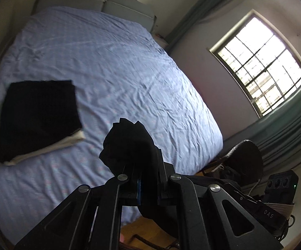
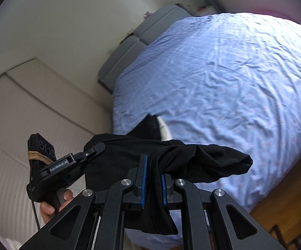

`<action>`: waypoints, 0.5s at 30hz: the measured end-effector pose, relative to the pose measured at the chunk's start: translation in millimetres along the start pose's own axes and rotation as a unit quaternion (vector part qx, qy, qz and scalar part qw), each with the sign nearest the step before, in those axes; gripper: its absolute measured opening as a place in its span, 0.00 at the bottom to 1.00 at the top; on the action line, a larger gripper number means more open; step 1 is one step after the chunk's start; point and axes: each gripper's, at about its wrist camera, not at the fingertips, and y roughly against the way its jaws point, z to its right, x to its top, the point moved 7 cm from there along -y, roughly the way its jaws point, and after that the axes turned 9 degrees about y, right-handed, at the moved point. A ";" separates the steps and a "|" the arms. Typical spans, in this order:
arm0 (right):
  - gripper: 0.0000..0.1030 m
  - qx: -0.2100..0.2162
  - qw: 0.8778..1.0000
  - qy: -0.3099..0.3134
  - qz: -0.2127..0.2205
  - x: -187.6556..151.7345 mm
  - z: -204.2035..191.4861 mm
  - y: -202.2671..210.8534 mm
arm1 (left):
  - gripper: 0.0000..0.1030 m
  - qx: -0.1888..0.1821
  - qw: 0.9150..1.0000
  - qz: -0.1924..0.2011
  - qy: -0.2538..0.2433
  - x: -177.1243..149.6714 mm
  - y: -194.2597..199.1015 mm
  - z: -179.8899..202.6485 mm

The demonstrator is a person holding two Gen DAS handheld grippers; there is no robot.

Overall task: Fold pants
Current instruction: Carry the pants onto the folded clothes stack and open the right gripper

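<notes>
Folded stack (image 1: 40, 118) (perhaps clothes) on bed (image 1: 119, 62)

- I read "GenRobot.AI" in pale letters on the black body of the left gripper (image 2: 95, 148), seen from the right wrist camera.
- I read "DAS" on a black strap (image 1: 269, 213) at the lower right of the left wrist view.

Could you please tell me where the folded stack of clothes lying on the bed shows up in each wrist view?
Left wrist view: the folded stack lies at the left, on the blue sheet.
Right wrist view: only a corner shows at centre, behind the held black pants.
Shared landmark: the grey headboard.
</notes>
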 end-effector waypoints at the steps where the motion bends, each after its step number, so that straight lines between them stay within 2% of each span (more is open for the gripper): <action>1: 0.12 0.005 1.000 0.002 0.000 -1.5 -11.7 -6.3 | 0.11 0.000 1.000 0.006 0.002 6.9 11.9 -10.1; 6: 0.12 0.016 1.000 0.002 0.008 -1.4 -66.2 -49.2 | 0.11 -0.009 1.000 0.021 -0.011 43.7 50.5 -53.2; 9: 0.12 0.010 1.000 -0.006 0.012 -0.3 -99.0 -79.8 | 0.11 -0.011 0.999 0.018 -0.025 79.1 64.8 -84.5; 15: 0.12 -0.011 1.000 -0.008 0.013 14.4 -142.6 -147.8 | 0.11 -0.031 0.998 0.015 -0.044 148.7 64.6 -136.6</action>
